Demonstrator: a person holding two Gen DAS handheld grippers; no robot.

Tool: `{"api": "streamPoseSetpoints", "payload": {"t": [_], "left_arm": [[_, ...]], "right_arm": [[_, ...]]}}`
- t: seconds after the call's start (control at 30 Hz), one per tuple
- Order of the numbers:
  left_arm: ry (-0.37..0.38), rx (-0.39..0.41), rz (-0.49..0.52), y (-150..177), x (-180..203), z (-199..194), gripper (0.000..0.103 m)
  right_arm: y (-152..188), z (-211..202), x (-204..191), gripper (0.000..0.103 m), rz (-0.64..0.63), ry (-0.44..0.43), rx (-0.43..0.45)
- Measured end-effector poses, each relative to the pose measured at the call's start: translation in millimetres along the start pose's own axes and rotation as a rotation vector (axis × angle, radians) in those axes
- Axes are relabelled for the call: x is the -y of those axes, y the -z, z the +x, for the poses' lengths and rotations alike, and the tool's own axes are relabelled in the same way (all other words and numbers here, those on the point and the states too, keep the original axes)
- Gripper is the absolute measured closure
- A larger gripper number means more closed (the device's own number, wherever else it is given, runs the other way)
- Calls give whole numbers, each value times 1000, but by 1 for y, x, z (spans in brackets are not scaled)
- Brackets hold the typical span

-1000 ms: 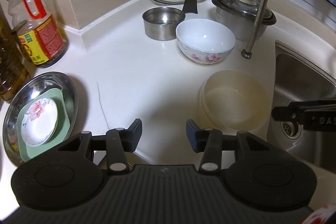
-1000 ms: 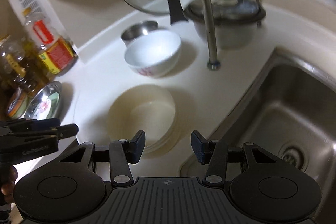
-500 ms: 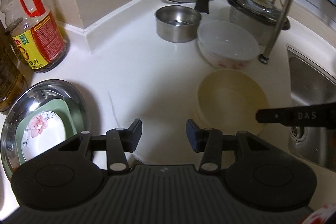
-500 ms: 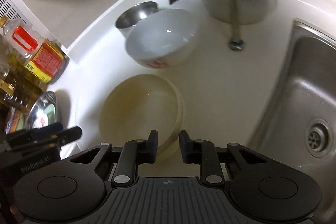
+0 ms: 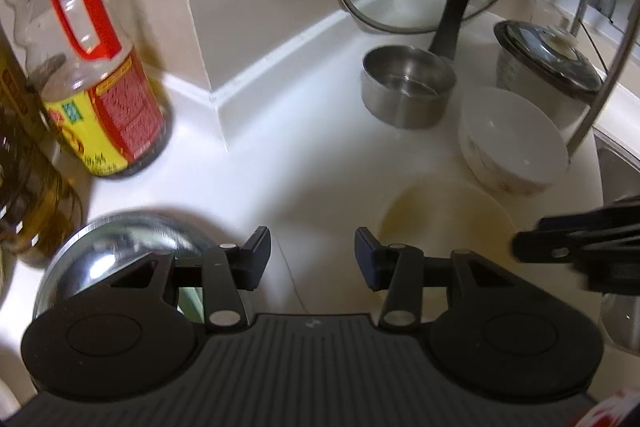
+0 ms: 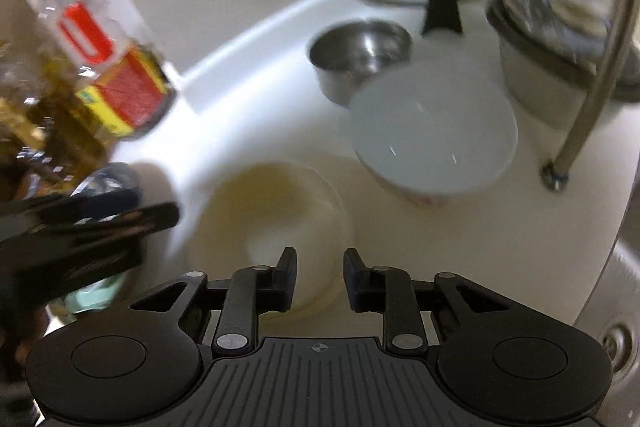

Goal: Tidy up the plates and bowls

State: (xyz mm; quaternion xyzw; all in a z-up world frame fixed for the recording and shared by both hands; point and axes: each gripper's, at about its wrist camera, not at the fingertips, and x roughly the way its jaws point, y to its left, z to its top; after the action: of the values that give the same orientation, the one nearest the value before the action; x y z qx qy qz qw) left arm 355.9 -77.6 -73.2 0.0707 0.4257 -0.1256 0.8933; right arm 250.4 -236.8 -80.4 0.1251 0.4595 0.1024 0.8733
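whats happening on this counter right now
A person holds two grippers over a kitchen counter, sorting dishes. The right gripper is at the near rim of the cream bowl, its jaws opening with the rim between them. The left gripper is open and empty, beside the steel plate. The white floral bowl sits untouched by the saucepan.

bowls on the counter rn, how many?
2. The white floral bowl sits by the steel saucepan; the cream bowl lies just ahead of the right gripper, whose jaws are opening. Dishes in the steel basin are mostly hidden.
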Motion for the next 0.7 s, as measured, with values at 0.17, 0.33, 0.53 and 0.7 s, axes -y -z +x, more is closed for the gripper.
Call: {"api": "streamPoseSetpoints", "payload": {"t": [0.17, 0.33, 0.53, 0.7], "left_arm": [[26, 29, 36, -35, 5, 23, 60], [76, 36, 73, -75, 24, 58, 60], [96, 38, 80, -115, 37, 98, 60], [94, 2, 93, -137, 48, 132, 64]], "right_arm": [[-44, -14, 2, 63, -64, 35, 167], [-92, 28, 26, 63, -53, 128, 182], [-126, 76, 54, 63, -31, 173, 112], [-143, 99, 74, 64, 5, 165, 70]]}}
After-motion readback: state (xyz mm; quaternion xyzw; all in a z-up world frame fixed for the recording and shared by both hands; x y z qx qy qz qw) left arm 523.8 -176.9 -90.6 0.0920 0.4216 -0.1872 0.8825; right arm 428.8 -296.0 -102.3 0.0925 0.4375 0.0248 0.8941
